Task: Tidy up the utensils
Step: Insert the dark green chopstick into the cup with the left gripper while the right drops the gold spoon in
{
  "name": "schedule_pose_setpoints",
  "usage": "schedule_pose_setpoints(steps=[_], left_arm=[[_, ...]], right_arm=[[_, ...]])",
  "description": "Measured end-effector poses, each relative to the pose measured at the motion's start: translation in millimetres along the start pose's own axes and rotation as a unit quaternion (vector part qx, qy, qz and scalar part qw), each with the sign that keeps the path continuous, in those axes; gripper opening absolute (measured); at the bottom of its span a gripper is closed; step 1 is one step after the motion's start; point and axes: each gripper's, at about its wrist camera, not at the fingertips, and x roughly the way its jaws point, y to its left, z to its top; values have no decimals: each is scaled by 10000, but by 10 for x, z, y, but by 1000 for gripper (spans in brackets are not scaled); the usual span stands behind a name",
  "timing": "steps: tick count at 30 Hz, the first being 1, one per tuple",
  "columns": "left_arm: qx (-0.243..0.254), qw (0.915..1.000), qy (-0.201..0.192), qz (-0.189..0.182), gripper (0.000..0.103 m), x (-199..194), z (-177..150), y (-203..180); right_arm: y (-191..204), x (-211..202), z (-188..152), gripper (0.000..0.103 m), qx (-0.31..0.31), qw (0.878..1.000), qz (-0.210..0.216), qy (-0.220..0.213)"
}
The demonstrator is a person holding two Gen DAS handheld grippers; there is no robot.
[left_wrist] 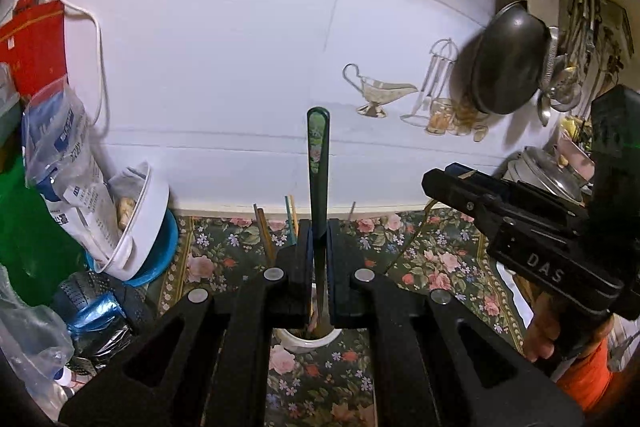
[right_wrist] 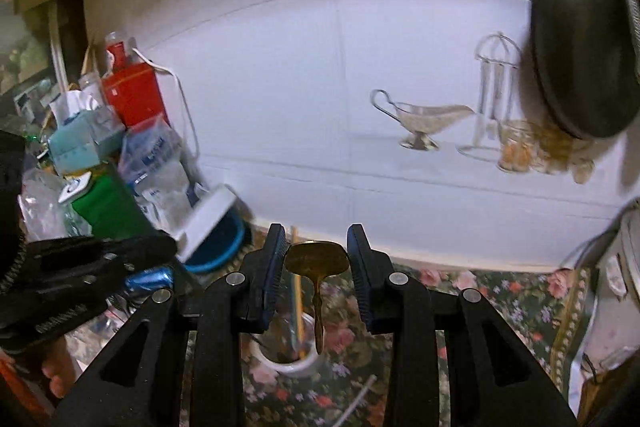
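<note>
My left gripper [left_wrist: 319, 231] is shut on a dark green utensil handle [left_wrist: 318, 163] with a flower print, which stands upright between its pads. Straight below it sits a white cup [left_wrist: 292, 341] holding several chopsticks [left_wrist: 264, 235]. My right gripper [right_wrist: 316, 239] is shut on a golden spoon [right_wrist: 316, 261]. The spoon's bowl is clamped between the blue pads and its handle hangs down over the white cup [right_wrist: 280, 363]. In the left wrist view the right gripper [left_wrist: 452, 179] is at the right. In the right wrist view the left gripper [right_wrist: 160, 247] is at the left.
A floral tablecloth [left_wrist: 440, 259] covers the counter below a white tiled wall. At the left stand bags, a red box [left_wrist: 36, 47] and a white bowl [left_wrist: 148, 219] in a blue one. A dark wok [left_wrist: 504, 63] hangs at the right above a lidded pot [left_wrist: 552, 179].
</note>
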Motion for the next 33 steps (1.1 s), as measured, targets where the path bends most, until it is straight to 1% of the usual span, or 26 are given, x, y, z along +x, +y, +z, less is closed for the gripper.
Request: schedule_pose_setpoints(steps=[4,7,11,16,19,23,27,30,33], left_arm=[[-68,9997,207,105,4,242,-80,94],[-48,9990,382,222,4,447,-215,159],[-208,9971,708,210,4,702,-433,274],[-336,9941,1011,221,4,897,-613,361],[-421,9929,1086,222,4,952,-657,391],[-474,9925,1089,289,4,969,-656,398],[-446,9915,1145,428,4,981,-642,385],[-423,9916,1149,425,4,946,-625,368],[-416,9925,1062,439,7,853,-581,342]], right_arm=[[70,169,-16,29,1,9999,102,91],[107,362,-97,29,75,9995,140,279],[100,648,-303,29,240,9973,60,690],[79,853,-486,29,203,9936,-43,1112],[81,979,-569,30,142,9908,-113,1342],[79,1104,-645,30,125,9870,-179,1594],[93,1127,-649,30,68,9859,-172,1666],[107,1110,-626,30,38,9854,-130,1699],[124,1043,-590,31,-17,9863,-123,1645]])
